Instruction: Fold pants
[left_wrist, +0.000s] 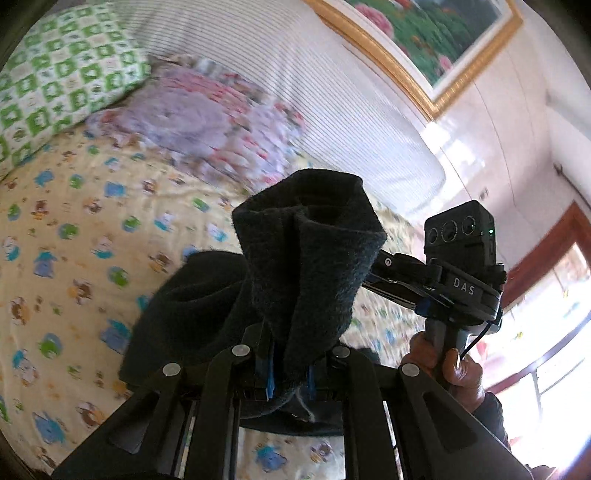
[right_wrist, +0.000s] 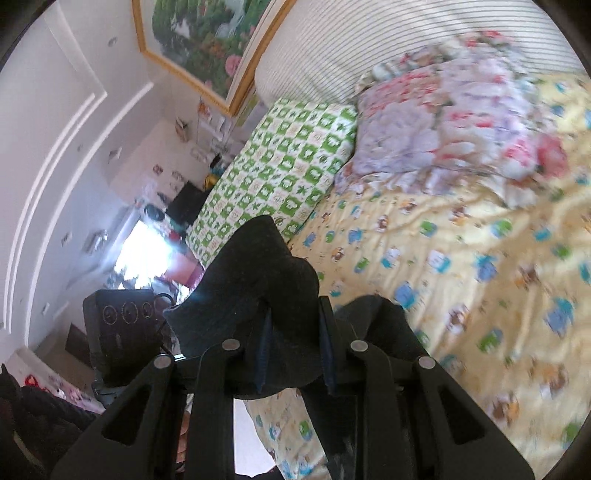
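Note:
The pants (left_wrist: 303, 258) are dark fleece, nearly black. My left gripper (left_wrist: 290, 373) is shut on a bunched edge of them, and the fabric stands up in front of the camera and sags to the left. My right gripper (right_wrist: 293, 365) is shut on another part of the pants (right_wrist: 258, 280), which pokes up between its blue-padded fingers (right_wrist: 327, 343). Both grippers hold the pants lifted above the bed (left_wrist: 74, 240). The other gripper shows in each view, at the right in the left wrist view (left_wrist: 458, 273) and at the left in the right wrist view (right_wrist: 122, 325).
The bed has a yellow cartoon-print sheet (right_wrist: 480, 277). A green checked pillow (right_wrist: 280, 173) and a crumpled floral quilt (right_wrist: 461, 122) lie by the striped headboard (left_wrist: 295, 74). A gold-framed flower picture (left_wrist: 424, 37) hangs on the wall. A bright window (left_wrist: 546, 350) is at the right.

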